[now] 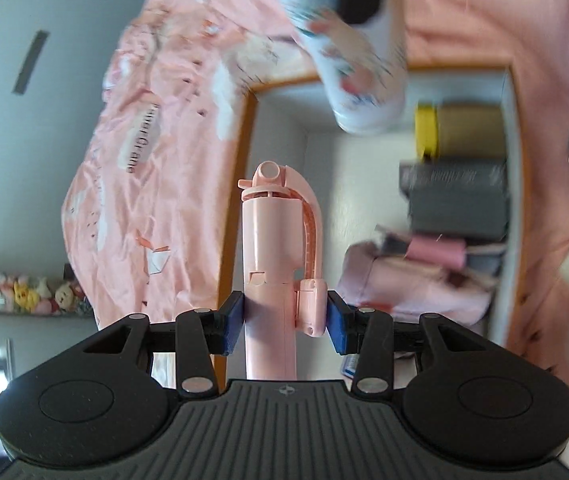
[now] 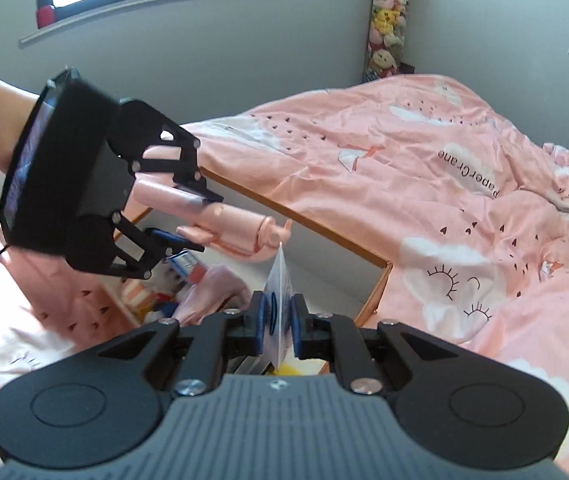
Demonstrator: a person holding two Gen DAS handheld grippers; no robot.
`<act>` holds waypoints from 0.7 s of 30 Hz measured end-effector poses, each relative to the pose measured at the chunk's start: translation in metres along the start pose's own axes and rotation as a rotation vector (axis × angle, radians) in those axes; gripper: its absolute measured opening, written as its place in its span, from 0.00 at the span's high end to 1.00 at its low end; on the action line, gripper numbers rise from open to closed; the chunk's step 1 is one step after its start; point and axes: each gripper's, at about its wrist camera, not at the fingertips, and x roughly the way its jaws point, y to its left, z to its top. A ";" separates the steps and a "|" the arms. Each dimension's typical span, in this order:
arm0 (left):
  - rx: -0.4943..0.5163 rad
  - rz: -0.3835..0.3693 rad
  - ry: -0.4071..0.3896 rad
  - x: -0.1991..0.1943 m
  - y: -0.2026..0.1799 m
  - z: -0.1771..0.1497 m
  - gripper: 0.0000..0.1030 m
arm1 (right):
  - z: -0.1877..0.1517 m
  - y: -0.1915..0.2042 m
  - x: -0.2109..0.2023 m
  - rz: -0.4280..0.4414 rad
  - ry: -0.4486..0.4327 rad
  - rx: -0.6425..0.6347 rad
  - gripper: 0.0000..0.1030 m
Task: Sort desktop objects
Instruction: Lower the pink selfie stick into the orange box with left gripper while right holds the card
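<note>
Pink plastic selfie stick sat clamped in the left gripper above the white, wood-rimmed storage box, unplaced; the right gripper pinched a thin white printed packet. The box already held several items, so sorting looked partway done.

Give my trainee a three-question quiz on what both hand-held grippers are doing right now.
1. True or false: the left hand-held gripper is shut on the pink selfie stick.
2. What does the right hand-held gripper hold? A) a yellow lid B) a thin white packet C) a plush toy
3. Fill in: both held things hang over the open wooden ____ set in among the pink bedding.

Key: 1 true; 2 B; 3 box. The yellow lid lies inside the box, and the plush toys hang by the wall.
</note>
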 end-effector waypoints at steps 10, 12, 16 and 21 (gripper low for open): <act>0.152 -0.030 -0.008 0.071 -0.003 -0.012 0.52 | 0.002 -0.022 0.059 0.031 0.070 0.056 0.87; 0.141 -0.050 0.007 0.082 -0.002 -0.016 0.52 | 0.003 -0.022 0.066 0.032 0.079 0.050 0.87; 0.153 -0.075 0.034 0.098 -0.003 -0.027 0.52 | 0.006 -0.024 0.076 0.033 0.085 0.046 0.87; 0.150 -0.095 0.035 0.107 -0.002 -0.029 0.53 | 0.006 -0.023 0.085 0.040 0.096 0.047 0.87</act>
